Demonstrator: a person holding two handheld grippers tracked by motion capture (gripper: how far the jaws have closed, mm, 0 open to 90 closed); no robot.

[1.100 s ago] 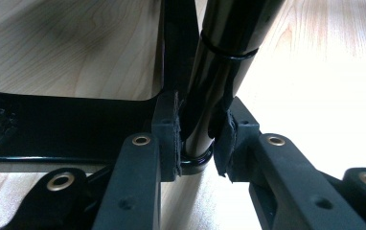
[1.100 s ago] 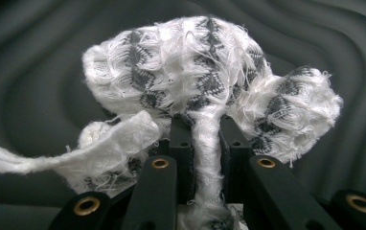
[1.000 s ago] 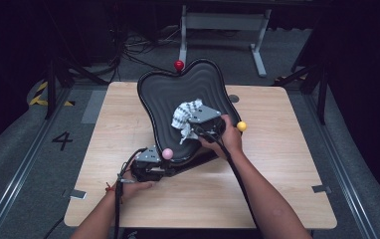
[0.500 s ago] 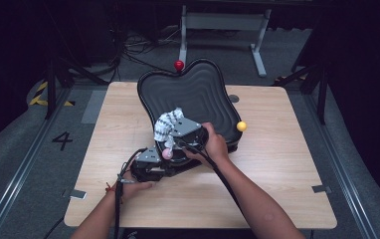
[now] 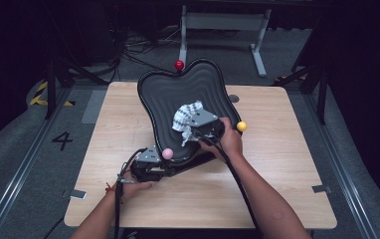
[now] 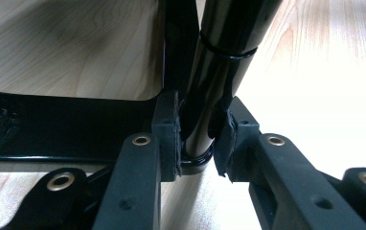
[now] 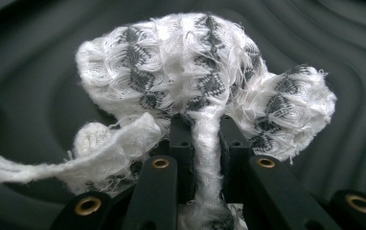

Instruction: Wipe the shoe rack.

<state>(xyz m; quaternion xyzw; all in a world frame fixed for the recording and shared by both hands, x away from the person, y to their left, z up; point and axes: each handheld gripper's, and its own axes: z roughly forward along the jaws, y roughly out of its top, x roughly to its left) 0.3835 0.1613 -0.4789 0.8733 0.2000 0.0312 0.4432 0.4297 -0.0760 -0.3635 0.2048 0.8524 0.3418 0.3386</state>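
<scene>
Cloth on a tilted tray: where the wipe could slip

Cloth point(image 7: 205, 72) is bunched between the jaws of the right claw point(image 7: 205, 139), which is clenched on a twisted strand of it, so that the white-and-grey wad billows out beyond the tips and rests against the ribbed black tray point(image 5: 175, 94). In the high view that wad point(image 5: 185, 115) sits near the middle of the tray's face. The grip takes in only a narrow strand (most of the fabric hangs free), so a hard rub could drag the cloth out of the jaws, and a loose tail trailing to the left in the right claw view could snag on a ridge.

Farther out, the left claw point(image 6: 198, 139) is clamped on a glossy black leg point(image 6: 205, 96) under the tray, holding the tray propped up from the bench point(image 5: 287, 164). That leg is round and shiny; I judge that pressure from the wiping hand could turn it in the pads or tip the tray toward the near left.

Hard to make out: how the leg joins the tray's frame, how much of the tray's underside touches the bench, and whether the face carries any dirt at all. Coloured balls at the rim — red point(image 5: 179, 64), yellow point(image 5: 241, 126), pink point(image 5: 167, 153) — are too small to tell how they are fixed.
</scene>
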